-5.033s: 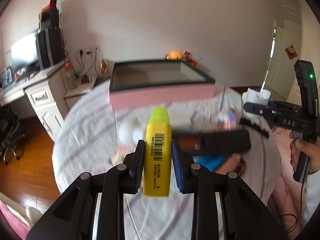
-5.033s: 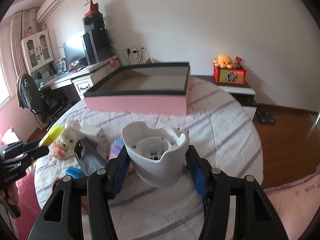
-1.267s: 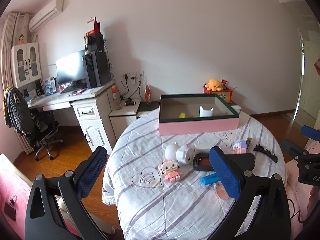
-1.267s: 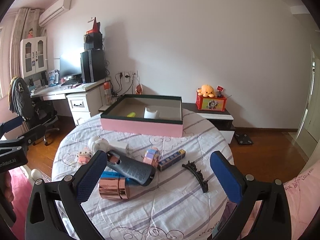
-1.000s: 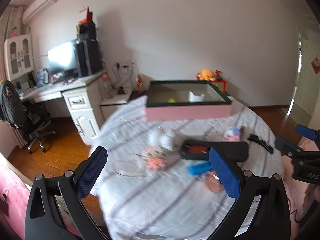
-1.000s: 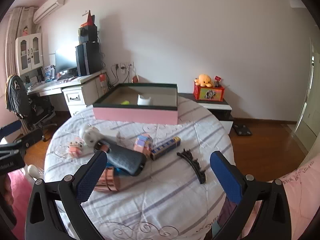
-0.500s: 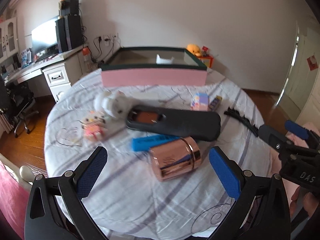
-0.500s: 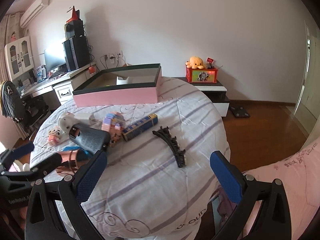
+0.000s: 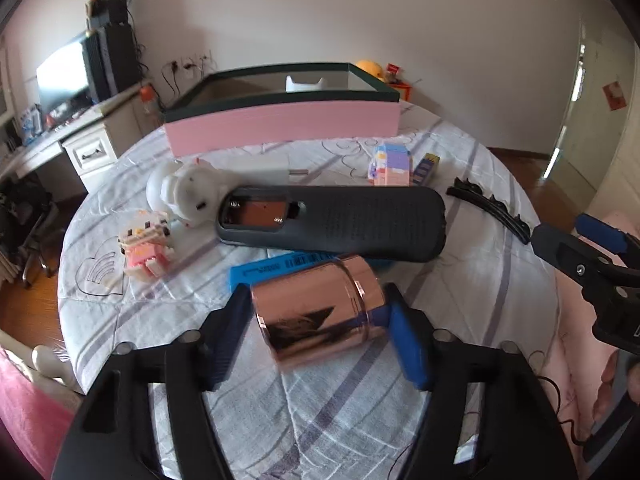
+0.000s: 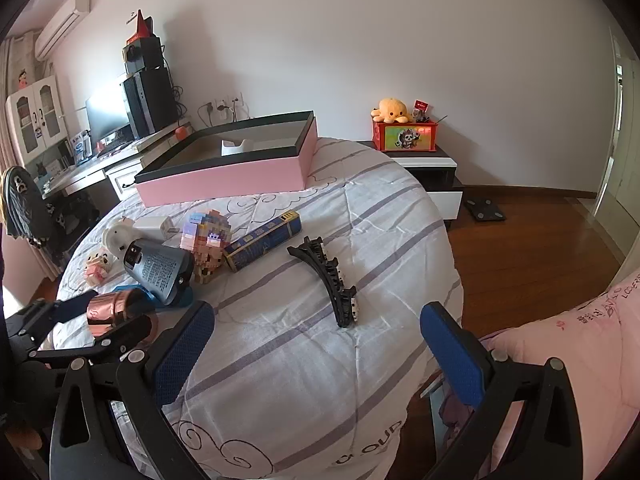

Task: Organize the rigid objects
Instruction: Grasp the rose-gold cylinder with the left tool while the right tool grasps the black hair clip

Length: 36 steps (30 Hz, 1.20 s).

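Observation:
A rose-gold metal cylinder [image 9: 318, 310] lies on its side on the striped tablecloth. My left gripper [image 9: 320, 336] has its jaws around it, close to its sides; it also shows in the right wrist view [image 10: 106, 312]. My right gripper [image 10: 316, 348] is wide open and empty, above the cloth just short of a black hair clip [image 10: 328, 276]. The pink box with a dark green rim [image 9: 280, 120] stands at the far side with a white cup-shaped part [image 9: 303, 84] inside.
On the cloth lie a long black remote-like device [image 9: 332, 222], a blue flat box [image 9: 276, 266], a white round toy [image 9: 184, 196], a pink block figure [image 9: 146, 246], a pastel block figure [image 10: 208, 240] and a dark blue box [image 10: 262, 246]. A desk stands left.
Both grippers released their earlier objects into the pink box and opened. My left gripper came down and narrowed around the rose-gold cylinder. My right gripper moved closer to the hair clip.

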Available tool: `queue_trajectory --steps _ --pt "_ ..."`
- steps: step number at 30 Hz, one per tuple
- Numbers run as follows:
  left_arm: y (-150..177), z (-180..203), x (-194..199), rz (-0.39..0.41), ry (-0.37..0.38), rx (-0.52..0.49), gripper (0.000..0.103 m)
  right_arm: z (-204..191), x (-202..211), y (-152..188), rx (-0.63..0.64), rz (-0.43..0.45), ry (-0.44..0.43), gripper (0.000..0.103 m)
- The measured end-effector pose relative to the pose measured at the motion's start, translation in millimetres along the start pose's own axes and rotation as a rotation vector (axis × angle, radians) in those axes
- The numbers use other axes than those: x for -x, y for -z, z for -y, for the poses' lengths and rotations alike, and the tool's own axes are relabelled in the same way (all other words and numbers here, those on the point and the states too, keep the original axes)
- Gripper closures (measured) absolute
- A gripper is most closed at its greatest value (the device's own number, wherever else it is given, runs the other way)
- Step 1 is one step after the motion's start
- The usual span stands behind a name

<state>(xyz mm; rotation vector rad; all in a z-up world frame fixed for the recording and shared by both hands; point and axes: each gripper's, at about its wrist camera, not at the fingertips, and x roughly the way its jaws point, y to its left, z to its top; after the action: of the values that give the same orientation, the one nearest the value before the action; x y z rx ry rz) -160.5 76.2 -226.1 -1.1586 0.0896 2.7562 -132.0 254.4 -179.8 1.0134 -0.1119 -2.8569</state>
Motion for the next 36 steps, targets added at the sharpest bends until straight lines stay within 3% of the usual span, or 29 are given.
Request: queue_trajectory --steps 6,16,25,28,30,32,34,36 --pt "1 -10 9 0.017 0.022 -0.021 0.048 -8 -5 0 0.019 -0.014 0.003 0.0" --pt "4 -50 32 0.053 0.016 0.006 0.048 -14 -26 2 0.046 -0.059 0.053 0.0" --pt "2 -82 35 0.079 -0.02 0.042 0.048 3 -60 -9 0.067 -0.083 0.1 0.001" --pt "2 -87 31 0.074 -0.015 0.053 0.048 1 -68 -12 0.101 -0.087 0.085 0.014" --pt "1 -89 28 0.07 -0.016 0.055 0.048 -2 -75 -11 0.116 -0.106 0.059 0.032" --pt "0 -89 26 0.068 -0.013 0.054 0.048 -3 -76 -12 0.123 -0.105 0.048 0.035" --pt "-1 -88 24 0.064 -0.008 0.052 0.048 -5 -76 -13 0.132 -0.107 0.026 0.046" --pt "-1 -87 23 0.065 -0.005 0.054 0.048 -7 -75 -13 0.142 -0.111 -0.002 0.073"
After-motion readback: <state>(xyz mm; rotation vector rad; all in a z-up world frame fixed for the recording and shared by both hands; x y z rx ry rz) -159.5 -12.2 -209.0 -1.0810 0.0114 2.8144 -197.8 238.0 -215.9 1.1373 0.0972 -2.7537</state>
